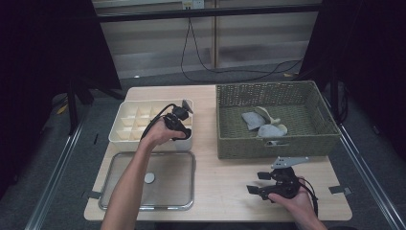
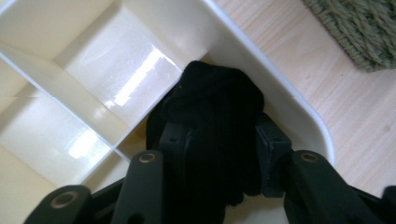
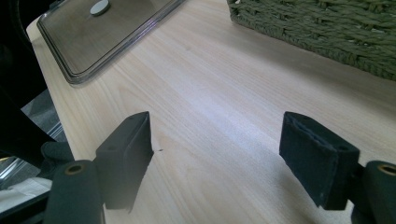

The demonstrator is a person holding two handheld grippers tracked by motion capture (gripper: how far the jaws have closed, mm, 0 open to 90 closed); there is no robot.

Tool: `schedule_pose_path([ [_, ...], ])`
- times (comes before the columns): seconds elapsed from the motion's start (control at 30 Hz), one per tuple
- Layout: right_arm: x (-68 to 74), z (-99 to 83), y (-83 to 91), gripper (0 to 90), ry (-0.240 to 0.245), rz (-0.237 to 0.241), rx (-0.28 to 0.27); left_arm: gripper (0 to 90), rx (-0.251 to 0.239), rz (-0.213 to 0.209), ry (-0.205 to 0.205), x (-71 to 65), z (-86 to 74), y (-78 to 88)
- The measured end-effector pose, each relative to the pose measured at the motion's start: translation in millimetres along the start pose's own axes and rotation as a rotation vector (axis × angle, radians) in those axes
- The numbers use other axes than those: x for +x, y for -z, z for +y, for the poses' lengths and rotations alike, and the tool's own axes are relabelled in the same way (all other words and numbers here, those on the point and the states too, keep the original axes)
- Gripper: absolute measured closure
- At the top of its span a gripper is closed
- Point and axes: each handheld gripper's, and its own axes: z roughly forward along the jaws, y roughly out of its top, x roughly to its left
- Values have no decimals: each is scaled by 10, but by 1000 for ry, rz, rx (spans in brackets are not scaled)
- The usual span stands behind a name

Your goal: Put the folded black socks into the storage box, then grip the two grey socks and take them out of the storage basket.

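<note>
A black rolled sock [image 2: 215, 107] sits between the pads of my left gripper [image 2: 223, 140], which press on its two sides. It hangs in the near right corner compartment of the cream divided box [image 2: 280, 93]. From above, the left gripper [image 1: 184, 132] points down into that corner of the box [image 1: 129, 120]. My right gripper [image 1: 257, 182] is held low over the wooden table [image 1: 225, 158] at the front right. In its own view the right gripper [image 3: 217, 149] stands open, with bare wood between the pads.
A green woven basket [image 1: 273, 143] at the right holds several grey and pale socks [image 1: 251, 120]; its wall [image 3: 327, 23] rises just beyond the right gripper. A clear lid [image 1: 167, 177] with a round knob lies in front of the box.
</note>
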Motion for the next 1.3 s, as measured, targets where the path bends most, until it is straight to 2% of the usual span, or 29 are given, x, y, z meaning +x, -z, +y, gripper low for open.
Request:
schedule_pose_path([
  [0.13,-7,3,2,254,-5,-2,0,569,-18,5,-13,-4,-25,48],
  [0.23,-7,6,0,254,-2,-1,1,484,-39,11,-13,11,-54,87],
  [0.37,-16,11,-9,255,-11,1,3,477,-81,-15,-2,36,-107,100],
  [0.53,-22,9,-23,256,-11,3,2,449,-122,-28,-9,63,-150,129],
  [0.6,-26,10,-23,256,-10,0,1,425,-148,-28,-8,71,-176,159],
  [0.7,-26,7,-17,265,-16,-3,-1,329,-197,-36,20,105,-246,244],
  [0.8,-20,-5,-10,263,-17,-2,-2,295,-256,-45,47,140,-333,285],
  [0.87,-18,-6,-1,262,-11,-5,-9,271,-298,-38,44,173,-398,308],
  [1.07,-21,-3,16,262,-19,-1,-15,213,-381,-10,35,181,-543,413],
  [1.17,-35,10,21,262,-24,-2,-18,194,-455,-30,56,145,-616,509],
  [1.3,-72,31,48,261,-32,-13,-29,188,-495,-55,56,124,-707,571],
])
